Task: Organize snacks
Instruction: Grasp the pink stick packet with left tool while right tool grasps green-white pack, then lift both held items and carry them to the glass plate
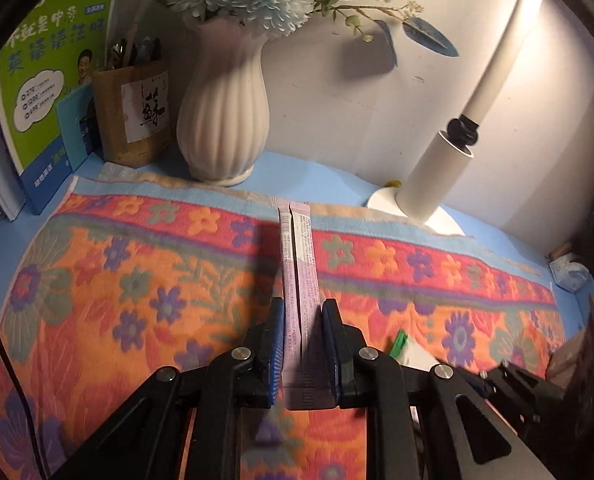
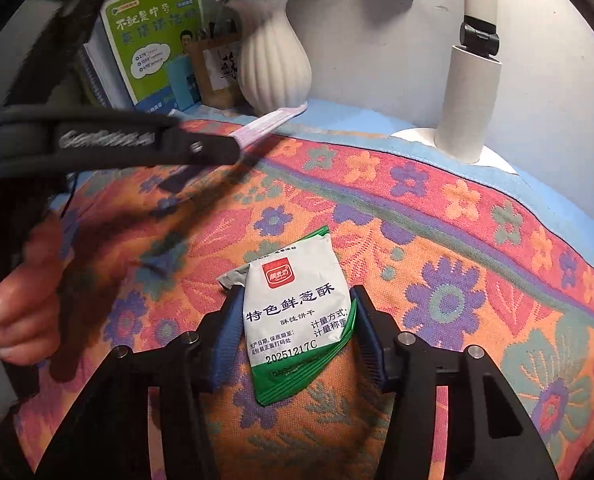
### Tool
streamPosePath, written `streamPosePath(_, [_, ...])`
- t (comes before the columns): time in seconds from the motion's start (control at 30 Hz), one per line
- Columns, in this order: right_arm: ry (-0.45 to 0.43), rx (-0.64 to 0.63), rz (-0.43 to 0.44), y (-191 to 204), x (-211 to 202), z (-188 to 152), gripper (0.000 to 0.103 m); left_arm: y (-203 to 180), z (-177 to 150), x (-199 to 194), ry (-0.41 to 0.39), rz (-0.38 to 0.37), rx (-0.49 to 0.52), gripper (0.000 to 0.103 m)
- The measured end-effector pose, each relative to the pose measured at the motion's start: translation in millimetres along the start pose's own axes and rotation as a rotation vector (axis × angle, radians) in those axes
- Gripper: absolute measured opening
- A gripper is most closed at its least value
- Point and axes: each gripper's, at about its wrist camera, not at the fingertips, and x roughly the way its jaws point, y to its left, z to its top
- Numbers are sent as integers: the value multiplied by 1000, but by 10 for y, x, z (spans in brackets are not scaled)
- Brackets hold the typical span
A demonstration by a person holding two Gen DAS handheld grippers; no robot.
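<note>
Left wrist view: a long lilac stick sachet (image 1: 299, 280) was seen clamped between the blue pads of the left tongs (image 1: 301, 340), its far end reaching out over the flowered towel (image 1: 137, 280) spread on the bench (image 1: 321, 176), toward the ribbed white vase (image 1: 223, 120). In the right wrist view, a white-and-green biscuit packet (image 2: 297, 312) was flanked by the right tongs (image 2: 295, 320), narrowed until the pads stood against its two edges; the packet lay on the towel, near its middle. A lamp base (image 2: 467, 120) and a green book (image 2: 153, 40) were seen at the back. The step in hand was judged to be pick-up, one snack per tool. Next, the packet would probably have to be lifted without slipping and both snacks set down side by side.
</note>
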Motion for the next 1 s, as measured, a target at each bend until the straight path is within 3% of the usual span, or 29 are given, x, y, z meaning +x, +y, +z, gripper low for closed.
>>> streamPosePath(0.27, [19, 52, -24, 87, -514, -553, 51, -163, -799, -620, -12, -31, 75, 17])
streamPosePath(0.53, [-31, 91, -40, 327, -1182, -1222, 51, -442, -1416, -1026, -8, -105, 110, 17])
streamPosePath(1.0, [-141, 293, -75, 99, -2301, -2281, 51, -1393, -1976, -1702, -49, -275, 299, 17])
